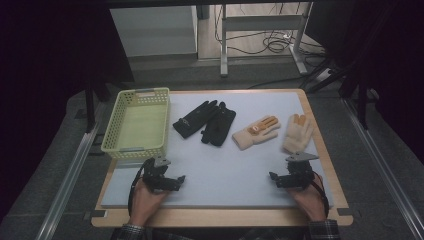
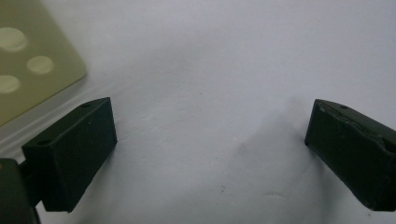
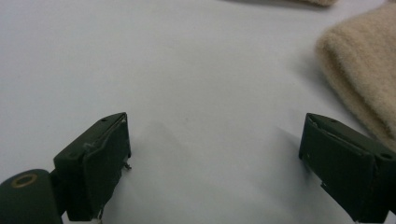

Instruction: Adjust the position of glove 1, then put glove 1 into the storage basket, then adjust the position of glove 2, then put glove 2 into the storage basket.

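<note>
Currently both claws rest low on the grey mat [image 1: 225, 165], jaws spread wide with nothing between them. Ahead of the right claw [image 1: 274, 177] lies a beige glove [image 1: 297, 132], with its mate [image 1: 255, 132] to that claw's front-left. Two black gloves [image 1: 205, 122] lie ahead of the left claw [image 1: 181, 179], just beside the green basket [image 1: 137, 125]. Advance the right claw to the nearest beige cuff [image 3: 364, 65], keep jaws wide, lower them astride one fabric edge, then close firmly before lifting.
</note>
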